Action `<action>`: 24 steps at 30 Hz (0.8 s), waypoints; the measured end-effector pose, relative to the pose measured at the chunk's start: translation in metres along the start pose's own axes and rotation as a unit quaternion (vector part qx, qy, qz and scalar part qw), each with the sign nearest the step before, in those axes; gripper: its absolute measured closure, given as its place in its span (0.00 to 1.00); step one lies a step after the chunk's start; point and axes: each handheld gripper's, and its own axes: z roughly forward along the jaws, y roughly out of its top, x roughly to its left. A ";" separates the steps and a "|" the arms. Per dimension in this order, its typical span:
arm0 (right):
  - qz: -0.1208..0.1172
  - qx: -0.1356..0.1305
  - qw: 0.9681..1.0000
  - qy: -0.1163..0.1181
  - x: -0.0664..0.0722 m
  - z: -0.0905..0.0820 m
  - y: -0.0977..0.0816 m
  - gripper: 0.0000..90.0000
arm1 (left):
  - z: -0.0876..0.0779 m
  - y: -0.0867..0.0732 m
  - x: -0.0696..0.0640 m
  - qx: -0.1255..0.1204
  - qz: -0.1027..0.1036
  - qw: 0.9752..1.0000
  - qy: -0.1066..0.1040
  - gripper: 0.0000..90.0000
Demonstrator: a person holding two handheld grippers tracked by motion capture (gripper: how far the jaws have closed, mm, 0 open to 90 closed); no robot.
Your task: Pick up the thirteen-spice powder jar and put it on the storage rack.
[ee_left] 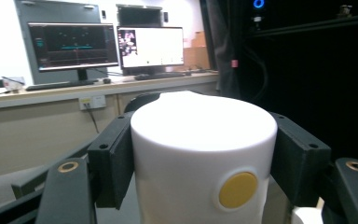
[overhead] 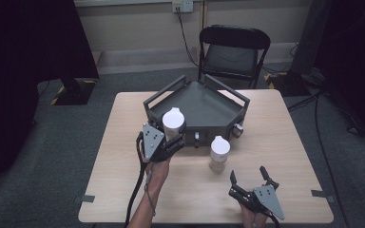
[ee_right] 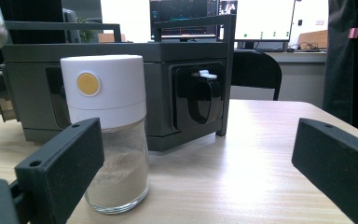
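Observation:
My left gripper (overhead: 177,137) is shut on a white-capped jar (overhead: 173,122) and holds it in the air over the front-left edge of the grey tray (overhead: 204,102). In the left gripper view the jar's white cap (ee_left: 200,154), marked with a yellow dot, sits clamped between both black pads (ee_left: 113,158). A second white-capped jar (overhead: 218,153) with pale powder in it stands upright on the table in front of the tray. My right gripper (overhead: 248,176) rests open near the table's front edge, a little behind and to the right of that jar (ee_right: 109,135).
The wooden table (overhead: 123,142) carries the grey tray with raised rails at its far middle. A black latch (ee_right: 200,100) shows on the tray's front wall. A black folding chair (overhead: 232,50) stands behind the table. Cables trail from both grippers.

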 end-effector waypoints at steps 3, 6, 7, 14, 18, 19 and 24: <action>0.003 0.000 1.000 0.000 0.000 0.000 0.000 0.01 | 0.007 0.009 -0.002 0.003 -0.002 1.000 0.009 0.35; 0.004 0.001 1.000 0.000 0.000 0.000 0.000 0.01 | 0.016 0.018 -0.006 0.005 0.003 1.000 0.020 0.35; 0.003 0.001 1.000 0.000 0.000 0.000 0.000 0.01 | 0.020 0.021 -0.007 0.008 0.007 1.000 0.023 0.35; 0.002 0.001 1.000 0.000 0.000 0.000 0.000 0.01 | 0.047 0.026 -0.007 0.013 0.003 0.999 0.048 0.35; 0.000 0.000 1.000 0.001 0.000 0.000 0.000 0.01 | 0.062 0.022 -0.006 0.017 -0.004 0.998 0.066 0.35; 0.000 0.000 1.000 0.001 -0.001 0.000 0.000 0.01 | 0.065 0.021 -0.006 0.017 -0.003 0.997 0.072 0.35; 0.001 0.000 1.000 0.000 0.000 0.000 0.000 0.01 | 0.079 0.016 -0.004 0.019 -0.009 0.996 0.087 0.35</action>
